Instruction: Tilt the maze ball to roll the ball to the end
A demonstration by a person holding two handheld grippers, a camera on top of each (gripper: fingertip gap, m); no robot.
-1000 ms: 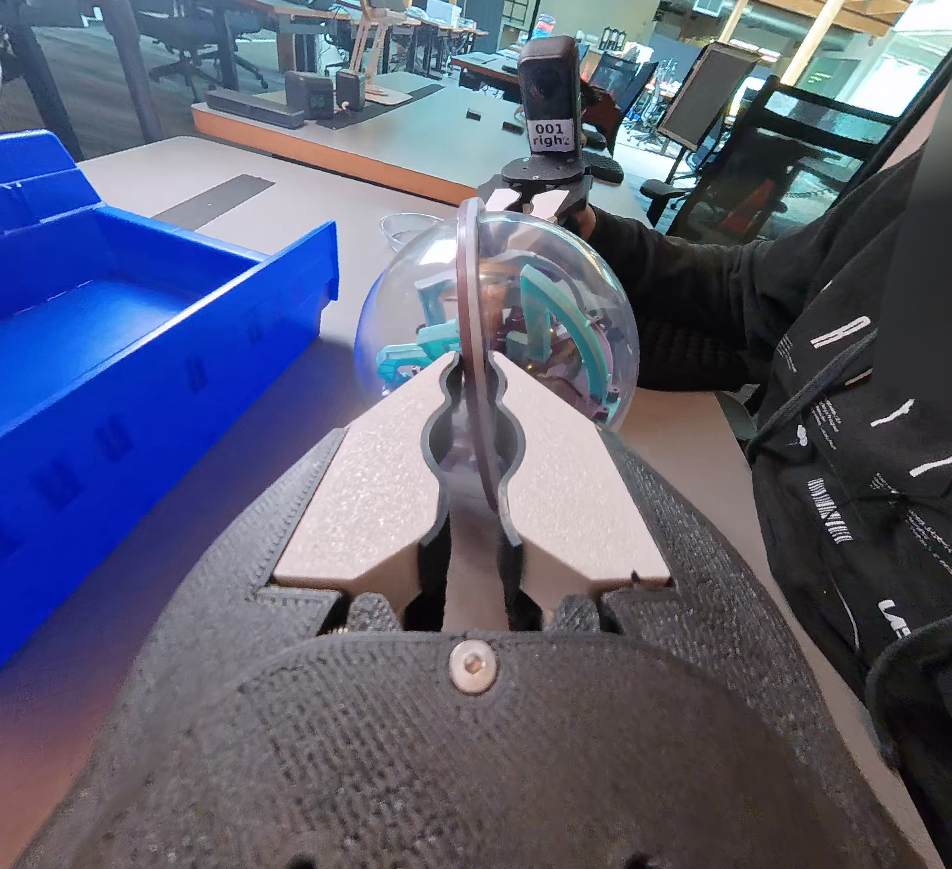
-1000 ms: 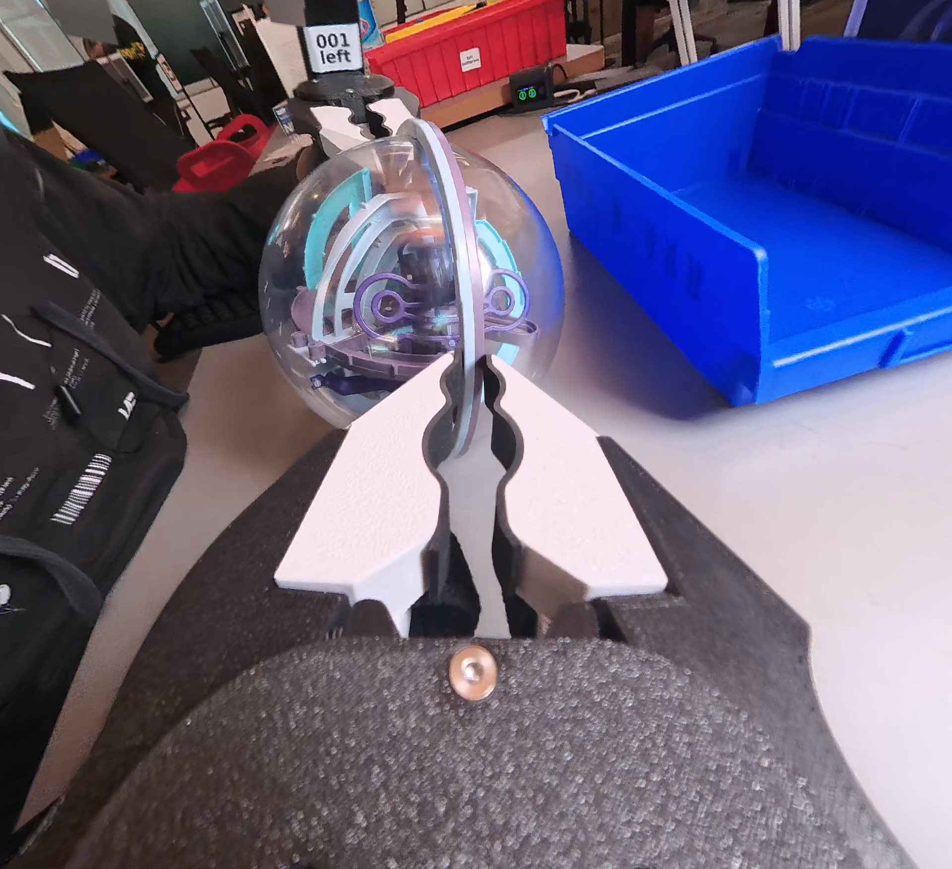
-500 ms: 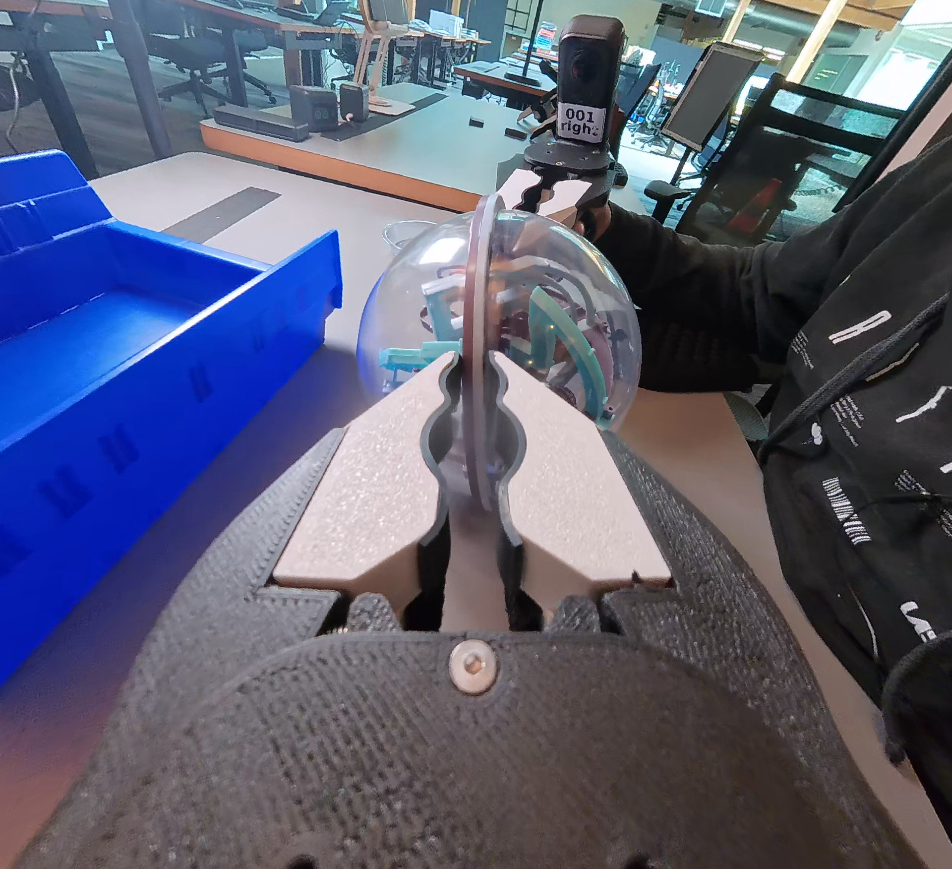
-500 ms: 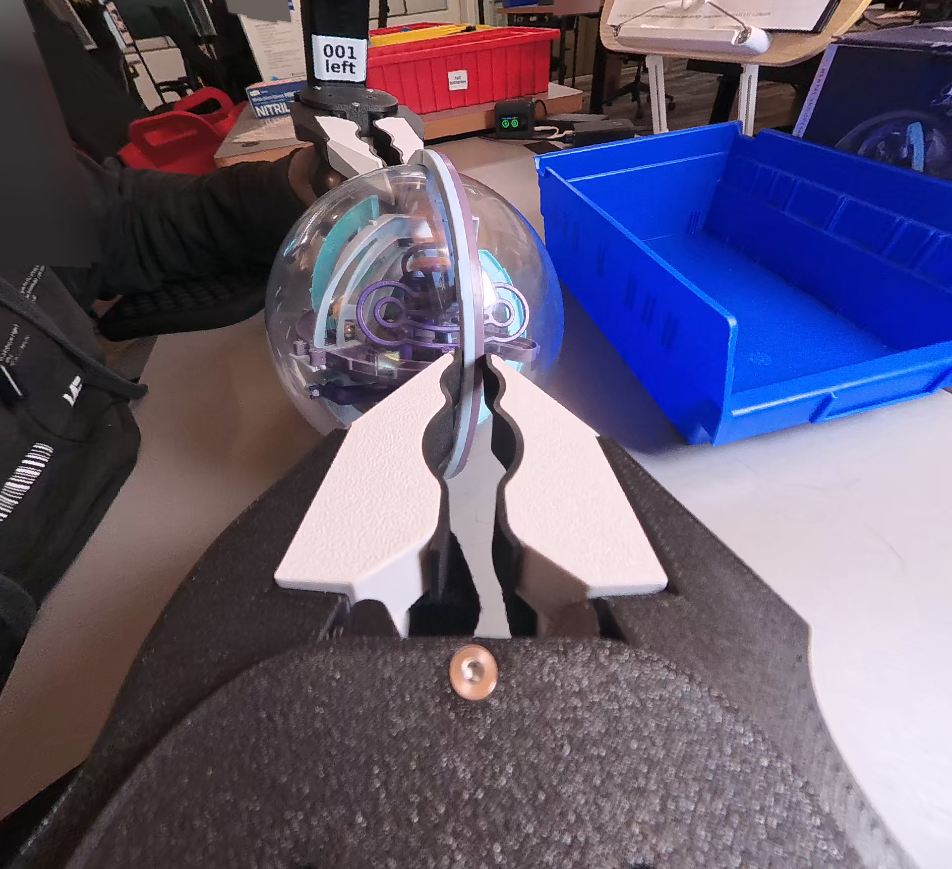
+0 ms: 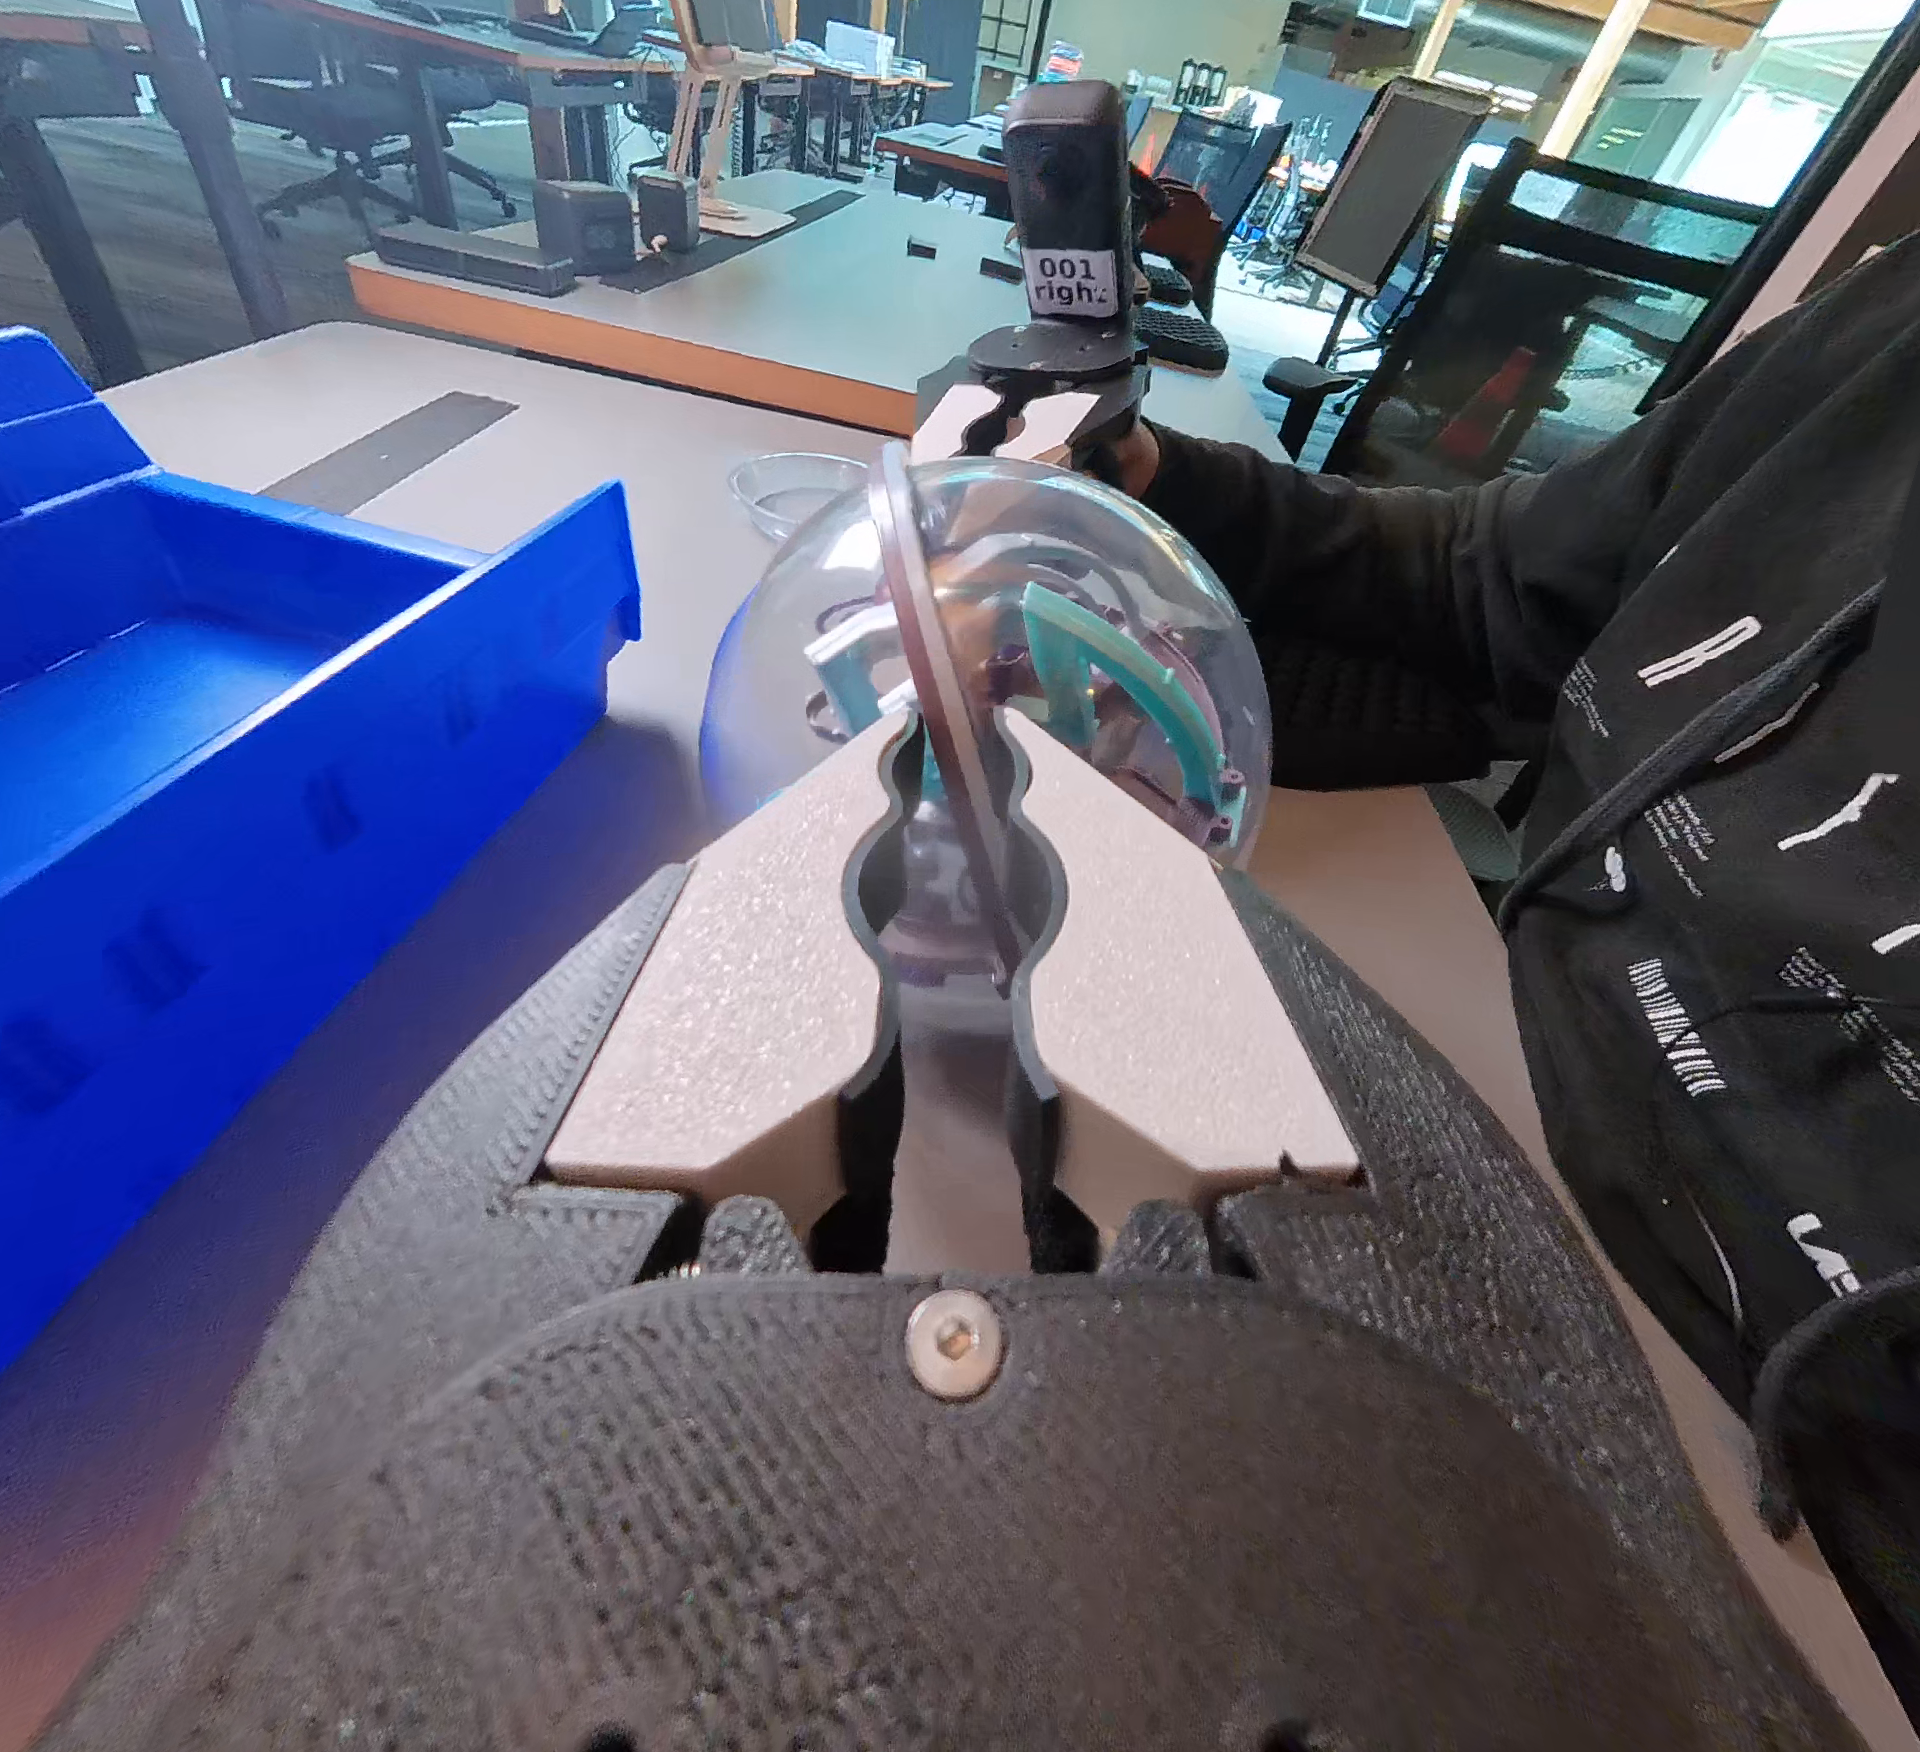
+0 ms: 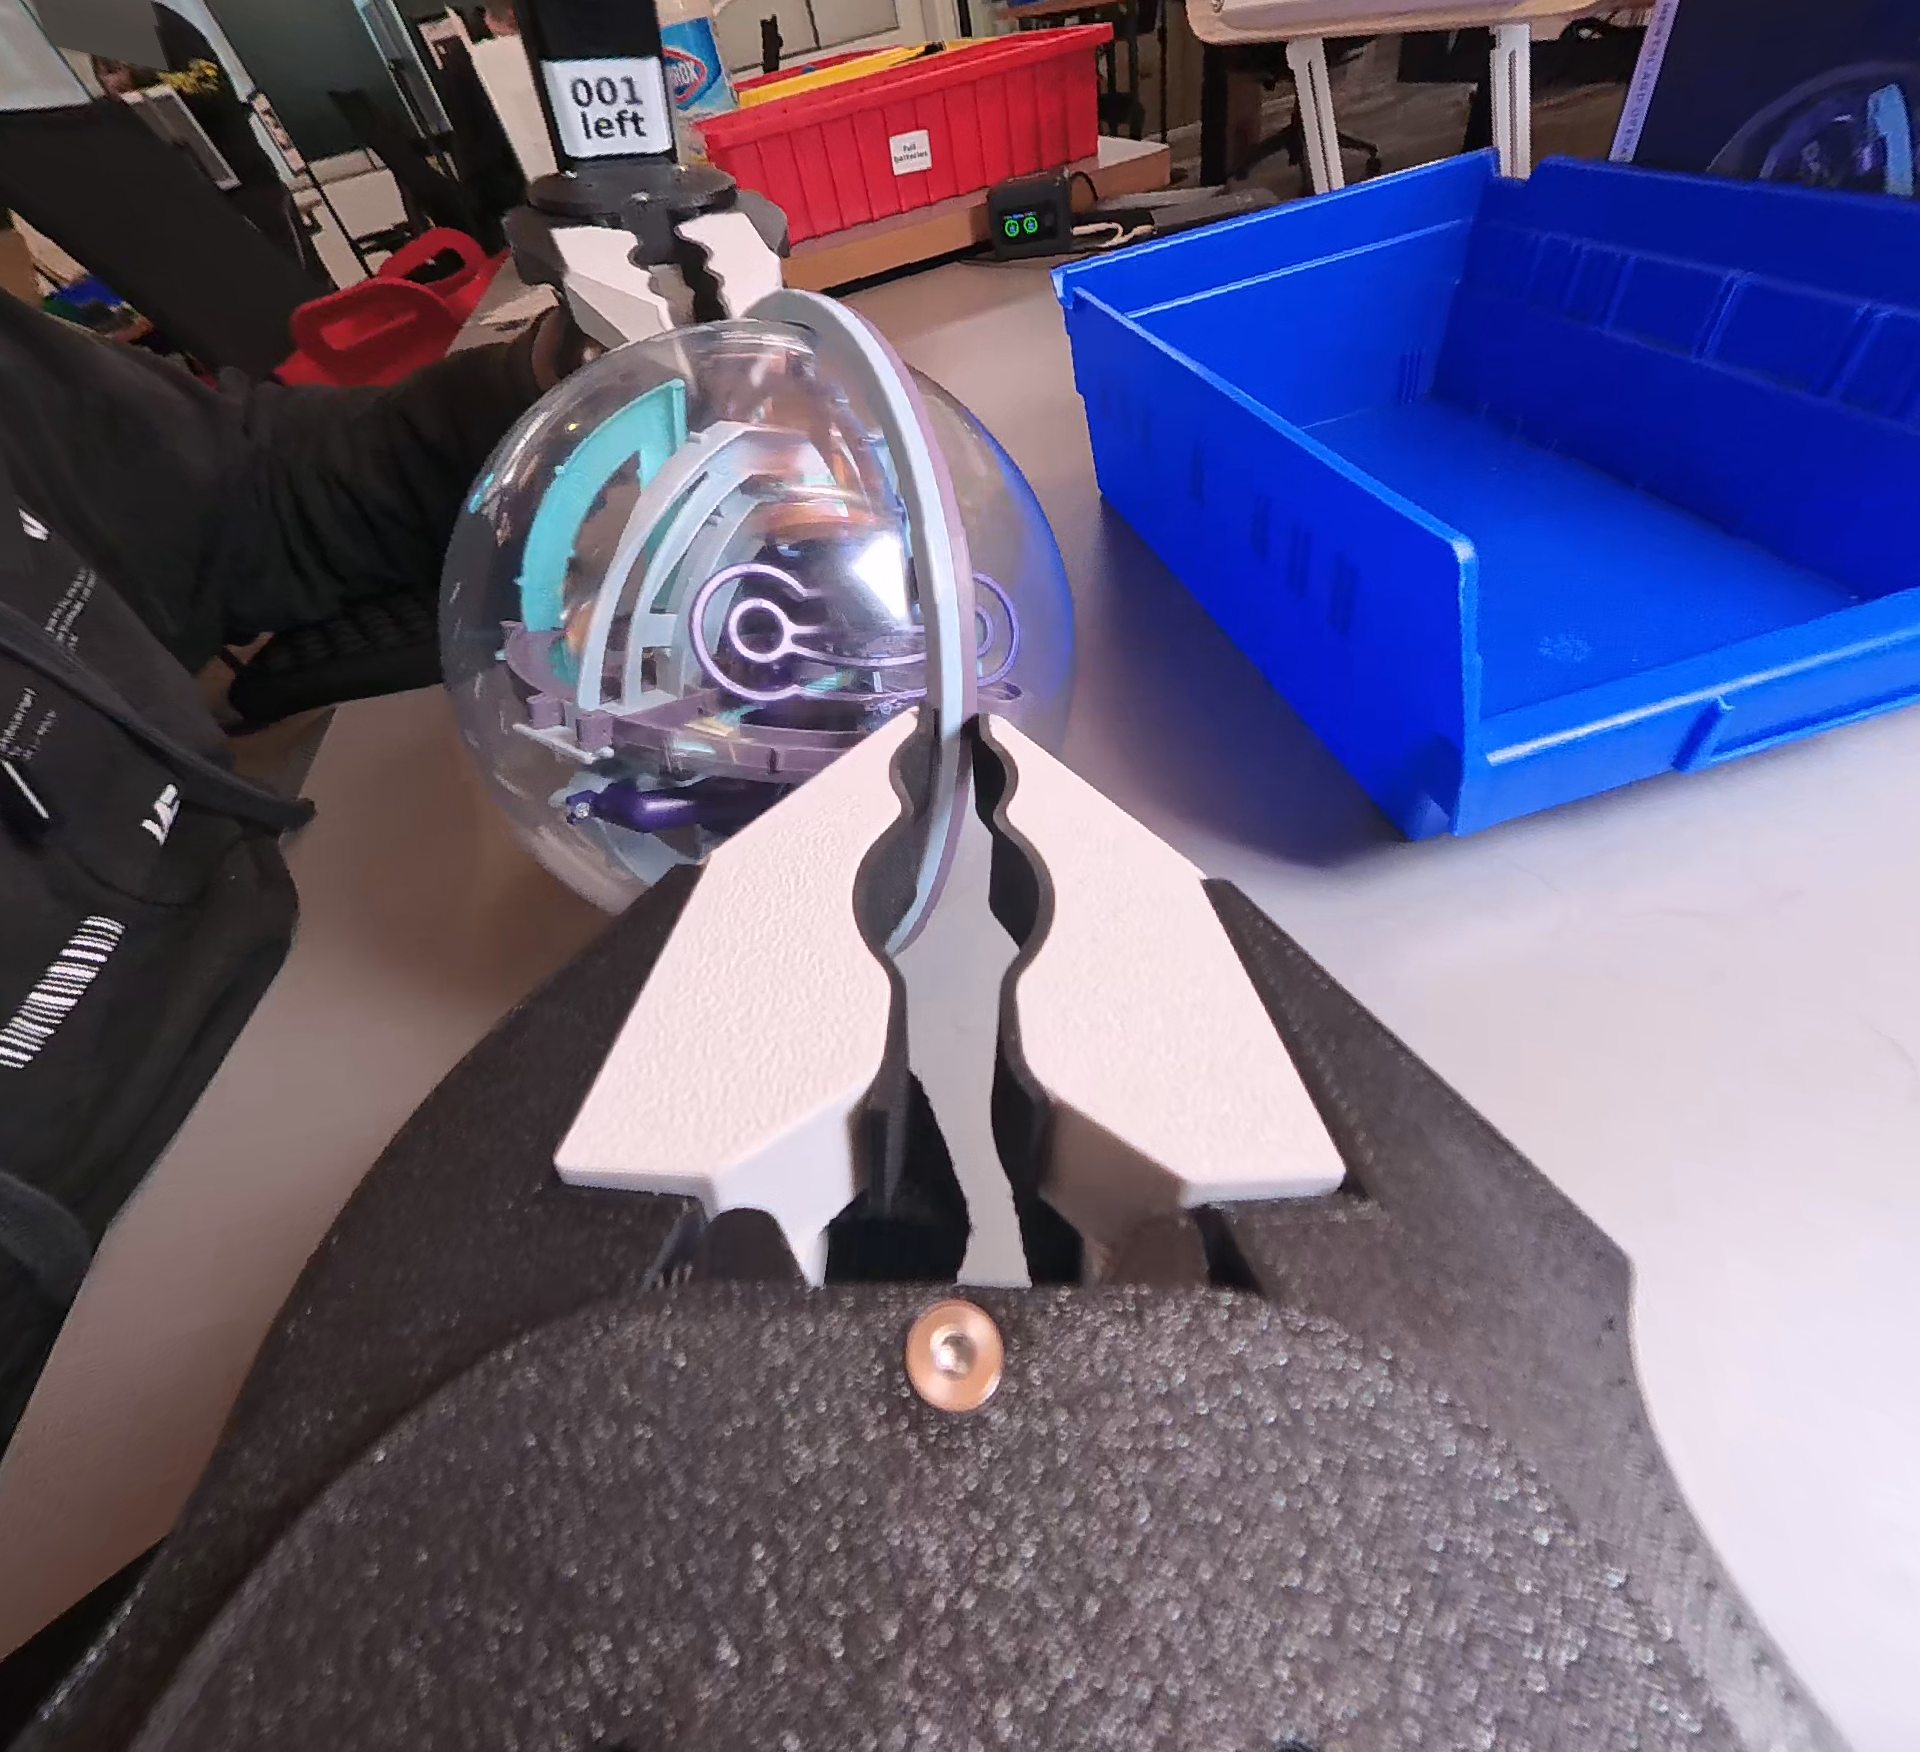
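Maze ball (image 5: 1091,663), a clear sphere with teal, grey and purple tracks inside, was held just above a pale table (image 6: 1558,1079), pinched from opposite sides by two hand-held grippers. Its flat equatorial rim (image 6: 940,622) leaned off vertical in both wrist views. The left gripper (image 5: 951,736) was closed down on the near edge of that rim, its pale fingers (image 5: 758,975) almost together with the thin band caught between them; the right gripper (image 6: 940,726) was likewise clamped on the rim's opposite edge. Each tool appeared beyond the sphere in the other's camera, topped by a black camera with a white label. The small ball inside the maze could not be picked out. A blue plastic bin (image 6: 1455,580) stood on the table just beside the sphere, open-topped. A person in a black printed sweatshirt (image 5: 1714,871) sat on the opposite side from it, a sleeve reaching toward the far gripper. A small clear dish (image 5: 790,487) lay on the table behind the sphere, and a red bin (image 6: 914,113) stood farther off among office desks and chairs.
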